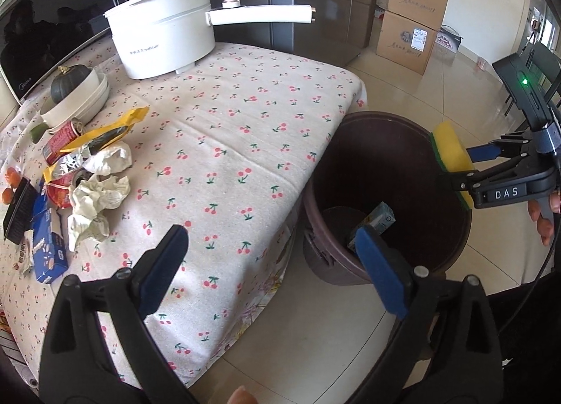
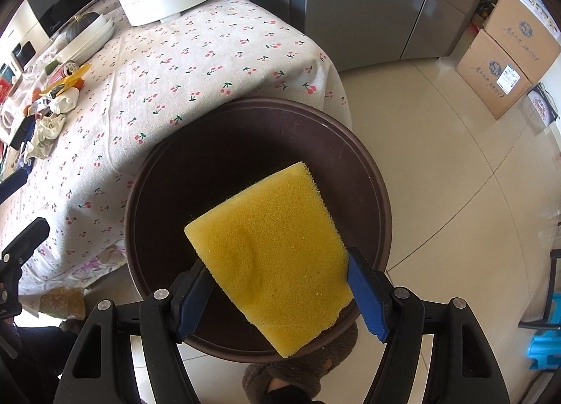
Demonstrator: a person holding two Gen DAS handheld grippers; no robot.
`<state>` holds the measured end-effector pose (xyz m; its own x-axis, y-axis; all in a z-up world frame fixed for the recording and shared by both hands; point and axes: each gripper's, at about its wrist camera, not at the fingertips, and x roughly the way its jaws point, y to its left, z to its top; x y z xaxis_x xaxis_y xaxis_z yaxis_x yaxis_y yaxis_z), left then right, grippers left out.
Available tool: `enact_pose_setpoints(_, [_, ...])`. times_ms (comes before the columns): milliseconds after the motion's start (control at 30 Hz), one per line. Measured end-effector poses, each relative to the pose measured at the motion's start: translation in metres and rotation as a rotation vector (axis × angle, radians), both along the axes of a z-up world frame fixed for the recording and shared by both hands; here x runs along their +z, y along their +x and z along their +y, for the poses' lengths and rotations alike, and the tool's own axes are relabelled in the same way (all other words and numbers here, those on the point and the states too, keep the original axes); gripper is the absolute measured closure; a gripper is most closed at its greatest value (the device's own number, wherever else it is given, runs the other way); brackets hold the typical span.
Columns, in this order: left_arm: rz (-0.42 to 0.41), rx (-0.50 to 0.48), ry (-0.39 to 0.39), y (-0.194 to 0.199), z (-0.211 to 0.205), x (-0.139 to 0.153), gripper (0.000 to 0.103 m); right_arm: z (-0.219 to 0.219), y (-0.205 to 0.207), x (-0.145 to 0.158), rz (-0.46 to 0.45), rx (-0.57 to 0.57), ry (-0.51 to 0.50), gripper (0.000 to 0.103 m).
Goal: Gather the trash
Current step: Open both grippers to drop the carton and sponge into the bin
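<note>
My right gripper (image 2: 277, 263) is shut on a yellow sponge (image 2: 277, 253) with a green scrub side and holds it over the open mouth of the dark brown trash bin (image 2: 168, 186). The sponge (image 1: 450, 153) and the right gripper (image 1: 466, 162) also show in the left wrist view, above the bin's far rim (image 1: 382, 120). A small blue-grey carton (image 1: 377, 223) lies inside the bin. My left gripper (image 1: 273, 249) is open and empty, low over the table's corner next to the bin. Trash lies at the table's left: crumpled paper (image 1: 98, 200), a yellow wrapper (image 1: 112, 130), red cans (image 1: 61, 139), a blue box (image 1: 49, 249).
A white electric pot (image 1: 164, 39) with a long handle stands at the back of the cherry-print tablecloth (image 1: 228, 144). A squash sits in white dishes (image 1: 75, 95). A microwave stands behind at the left. A fridge and cardboard boxes (image 1: 410, 28) stand on the tiled floor beyond.
</note>
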<state>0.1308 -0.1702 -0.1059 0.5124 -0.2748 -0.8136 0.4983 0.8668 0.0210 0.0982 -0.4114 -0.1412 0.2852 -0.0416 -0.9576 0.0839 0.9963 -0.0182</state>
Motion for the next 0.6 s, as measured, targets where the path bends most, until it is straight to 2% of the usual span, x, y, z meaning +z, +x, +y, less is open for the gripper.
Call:
enact_pose_setpoints(167, [-0.013, 0.033, 0.01, 0.0, 0.016, 0.006, 0.004, 0.01, 0.007, 0.002, 0.004, -0.001, 0.009, 0.026])
enact_pose_setpoints(300, [-0.025, 0.069, 0.025, 0.001, 0.029, 0.009, 0.001, 0.018, 0.013, 0.006, -0.007, -0.003, 0.013, 0.013])
enact_pose_setpoints(433, [-0.029, 0.096, 0.031, 0.002, 0.042, 0.012, 0.001, 0.031, 0.019, 0.008, -0.011, 0.015, 0.001, 0.007])
enact_pose_setpoints(600, [-0.03, 0.123, 0.025, 0.002, 0.057, 0.017, 0.001, 0.049, 0.026, 0.012, -0.016, 0.045, -0.014, 0.006])
